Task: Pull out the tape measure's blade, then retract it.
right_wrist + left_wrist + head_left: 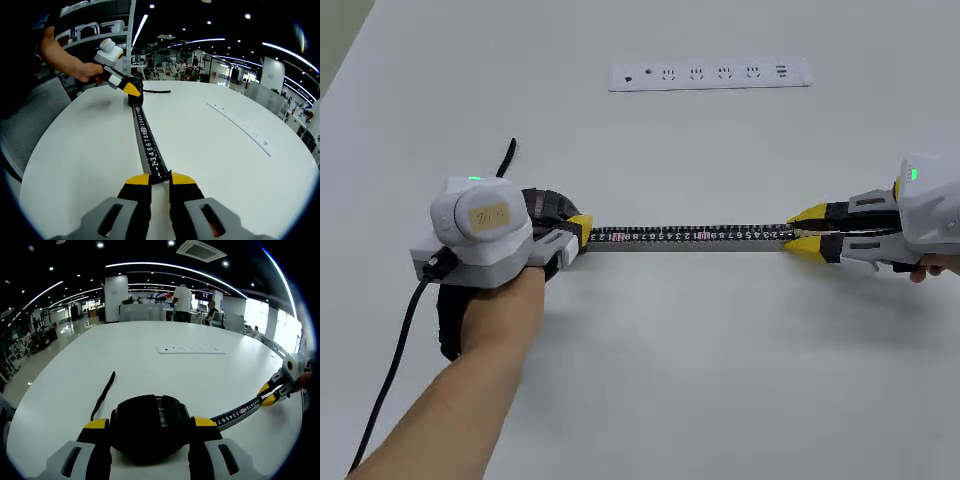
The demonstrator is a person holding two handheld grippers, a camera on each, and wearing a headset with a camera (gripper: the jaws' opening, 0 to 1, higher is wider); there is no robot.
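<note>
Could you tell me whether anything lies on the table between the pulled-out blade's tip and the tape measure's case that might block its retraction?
Nothing visible does. The blade runs over bare table from the right hand-held gripper to the case; the power strip lies well off to the side.

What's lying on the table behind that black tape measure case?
From the left gripper view, a black strap trails off behind the case, and farther back lies a white power strip. Where the strap joins the case is hidden.
</note>
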